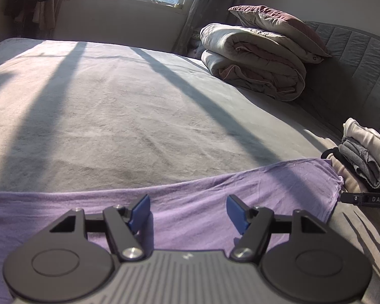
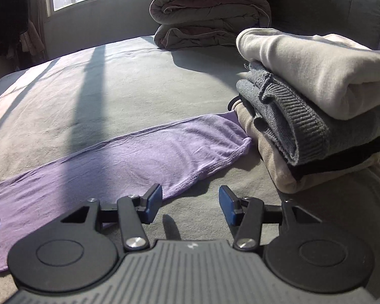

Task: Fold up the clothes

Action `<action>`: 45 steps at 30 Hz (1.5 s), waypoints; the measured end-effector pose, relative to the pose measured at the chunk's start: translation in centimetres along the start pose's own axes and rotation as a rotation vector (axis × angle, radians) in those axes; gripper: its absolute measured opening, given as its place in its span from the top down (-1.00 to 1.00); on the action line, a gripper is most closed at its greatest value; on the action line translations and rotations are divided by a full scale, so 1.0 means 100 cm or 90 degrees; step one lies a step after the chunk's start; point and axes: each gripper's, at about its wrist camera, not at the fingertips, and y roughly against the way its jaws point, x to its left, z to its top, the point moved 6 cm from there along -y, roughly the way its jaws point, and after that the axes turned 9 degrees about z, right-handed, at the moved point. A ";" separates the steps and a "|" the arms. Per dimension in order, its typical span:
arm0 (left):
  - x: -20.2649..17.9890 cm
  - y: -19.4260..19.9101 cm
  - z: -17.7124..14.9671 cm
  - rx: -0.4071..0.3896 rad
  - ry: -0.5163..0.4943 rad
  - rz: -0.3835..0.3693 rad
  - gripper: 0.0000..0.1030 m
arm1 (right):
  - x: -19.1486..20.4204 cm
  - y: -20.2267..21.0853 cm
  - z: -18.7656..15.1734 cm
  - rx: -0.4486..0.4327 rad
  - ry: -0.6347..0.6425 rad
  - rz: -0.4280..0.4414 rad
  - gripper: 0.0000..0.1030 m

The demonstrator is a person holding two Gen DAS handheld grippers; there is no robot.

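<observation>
In the left wrist view, a purple garment (image 1: 190, 192) of thin, softly creased jersey was seen spread flat in a long band across the near part of the bed (image 1: 114, 106), which was covered with a grey, slightly napped sheet crossed by bars of sunlight and shadow. The left gripper (image 1: 188, 211) was held over this cloth with its blue-padded fingers (image 1: 236, 214) spread wide apart, released, and nothing was gripped between them; whether the pads touched the fabric could not be told. At the garment's right end a black fingertip of the right gripper (image 1: 364, 198) was visible just beside the hem. Behind it a stack of folded clothes (image 1: 364, 157) was placed, and farther back a rolled quilt (image 1: 253, 63) with a dusty-pink pillow (image 1: 278, 27) on top was set against a quilted grey headboard (image 1: 354, 58).

In the right wrist view, the purple garment (image 2: 129, 162) was shown as a narrow strip ending in a stitched, rounded hem that touched the foot of the stack of folded clothes (image 2: 316, 106): a smooth cream piece on top, a ribbed grey knit beneath, then black and beige layers. The right gripper (image 2: 190, 206) was held over the bare sheet just beside the hem, its fingers (image 2: 226, 207) wide open and empty
</observation>
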 end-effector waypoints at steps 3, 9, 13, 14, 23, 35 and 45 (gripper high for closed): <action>-0.002 0.017 0.007 -0.009 0.010 0.015 -0.32 | -0.002 0.031 -0.001 0.010 -0.001 0.005 -0.07; -0.008 0.078 0.018 -0.029 -0.011 0.041 -0.36 | -0.008 0.079 -0.012 0.007 -0.005 0.004 -0.15; 0.002 0.123 0.014 -0.039 -0.031 0.083 -0.40 | -0.007 0.105 -0.022 0.005 -0.014 0.010 -0.19; 0.008 0.133 0.011 -0.037 -0.030 0.093 -0.41 | -0.007 0.111 -0.024 0.004 -0.016 0.012 -0.21; 0.055 0.208 -0.034 -0.030 -0.021 0.170 -0.57 | 0.011 0.152 -0.048 0.015 -0.006 0.025 -0.38; 0.122 0.230 -0.096 -0.042 0.065 0.212 -0.22 | 0.075 0.155 -0.079 0.049 0.055 0.057 -0.45; 0.192 0.242 -0.117 -0.021 0.168 0.310 0.09 | 0.191 0.118 -0.099 0.081 0.142 0.142 -0.46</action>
